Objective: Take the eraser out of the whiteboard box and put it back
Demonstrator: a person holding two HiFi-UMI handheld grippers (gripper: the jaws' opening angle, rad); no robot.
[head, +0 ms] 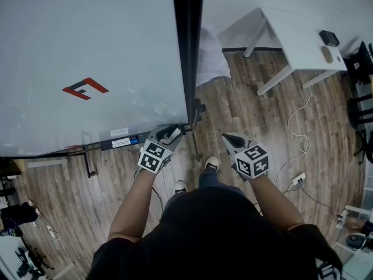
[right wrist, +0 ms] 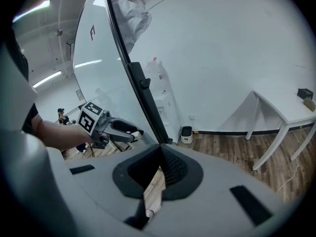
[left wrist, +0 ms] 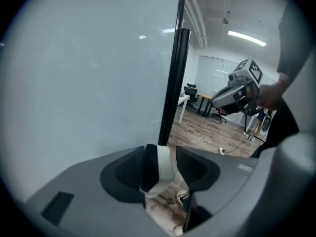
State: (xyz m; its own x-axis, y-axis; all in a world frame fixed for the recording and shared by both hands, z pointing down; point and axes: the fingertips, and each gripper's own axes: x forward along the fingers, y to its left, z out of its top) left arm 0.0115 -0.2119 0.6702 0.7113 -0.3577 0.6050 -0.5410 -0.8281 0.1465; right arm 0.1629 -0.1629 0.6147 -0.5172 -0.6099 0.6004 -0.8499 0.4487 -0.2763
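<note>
1. We held our left gripper point(left wrist: 165, 154) spread, the eraser point(left wrist: 157, 174) between its jaws, touching only one pad.
2. Both sat at the whiteboard box's point(head: 116, 141) 3 o'clock end.
3. Our right gripper point(right wrist: 160, 154), at their 3 o'clock, was pressed together.

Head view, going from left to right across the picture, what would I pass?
Red logo on the whiteboard → left tongs → right tongs → power strip on the floor → black box on the white table.
</note>
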